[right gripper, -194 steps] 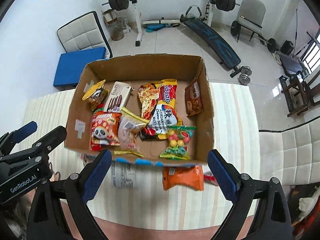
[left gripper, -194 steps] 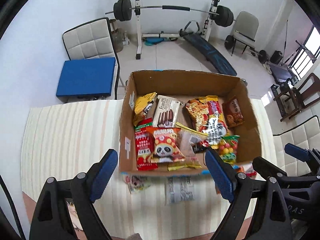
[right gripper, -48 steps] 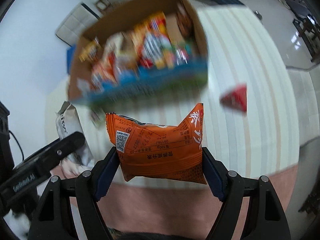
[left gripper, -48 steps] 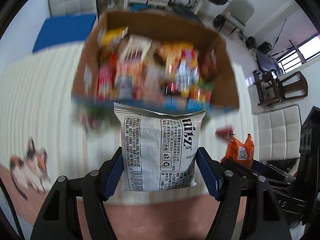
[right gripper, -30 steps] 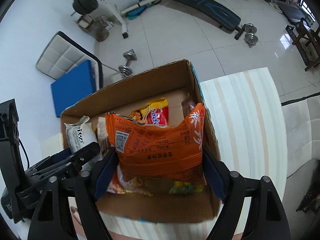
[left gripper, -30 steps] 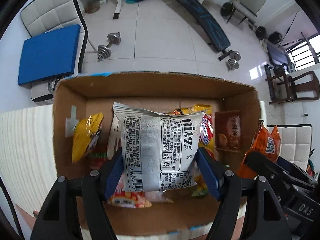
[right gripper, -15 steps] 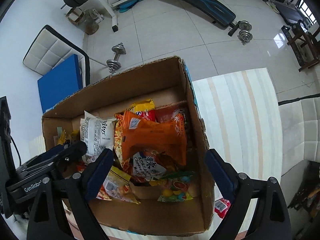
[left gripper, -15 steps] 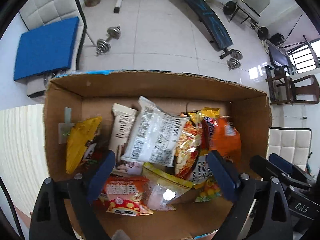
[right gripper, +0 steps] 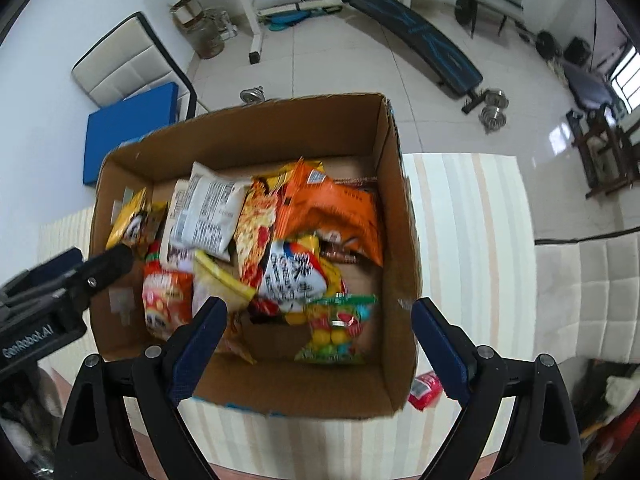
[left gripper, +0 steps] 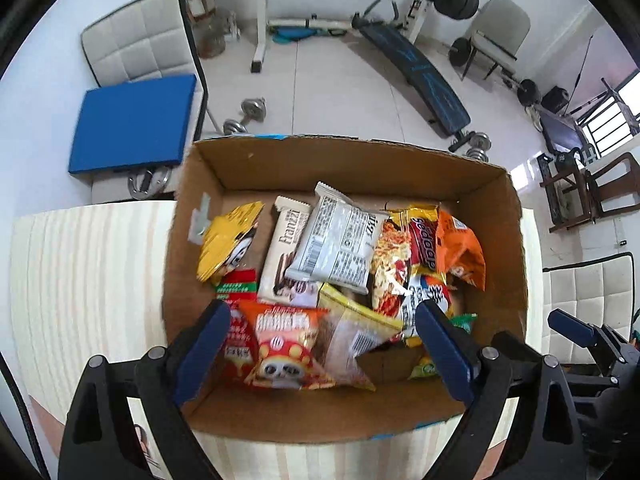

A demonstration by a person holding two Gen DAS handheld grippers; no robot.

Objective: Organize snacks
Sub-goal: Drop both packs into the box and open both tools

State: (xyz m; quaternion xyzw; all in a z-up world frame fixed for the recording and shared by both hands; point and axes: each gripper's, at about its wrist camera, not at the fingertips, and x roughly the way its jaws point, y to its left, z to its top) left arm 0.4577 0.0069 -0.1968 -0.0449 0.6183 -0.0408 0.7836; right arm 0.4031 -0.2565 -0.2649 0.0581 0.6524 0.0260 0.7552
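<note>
A cardboard box (left gripper: pixel 344 160) holds several snack packets and also shows in the right wrist view (right gripper: pixel 402 240). A white packet (left gripper: pixel 336 240) lies on top near the back; it shows in the right wrist view (right gripper: pixel 208 216) too. An orange packet (left gripper: pixel 460 240) lies at the right side of the box, seen also in the right wrist view (right gripper: pixel 336 212). My left gripper (left gripper: pixel 320 344) is open and empty above the box's near part. My right gripper (right gripper: pixel 316 336) is open and empty above the box's near right part.
A small red packet (right gripper: pixel 426 390) lies on the striped tablecloth (right gripper: pixel 472 240) just right of the box's near corner. White padded chairs (left gripper: pixel 140 40) and gym gear (left gripper: pixel 412 64) stand on the floor beyond the table.
Both grippers have let go: the white and orange packets now lie in the box. Both grippers have pulled back toward the box's near edge in the last half second.
</note>
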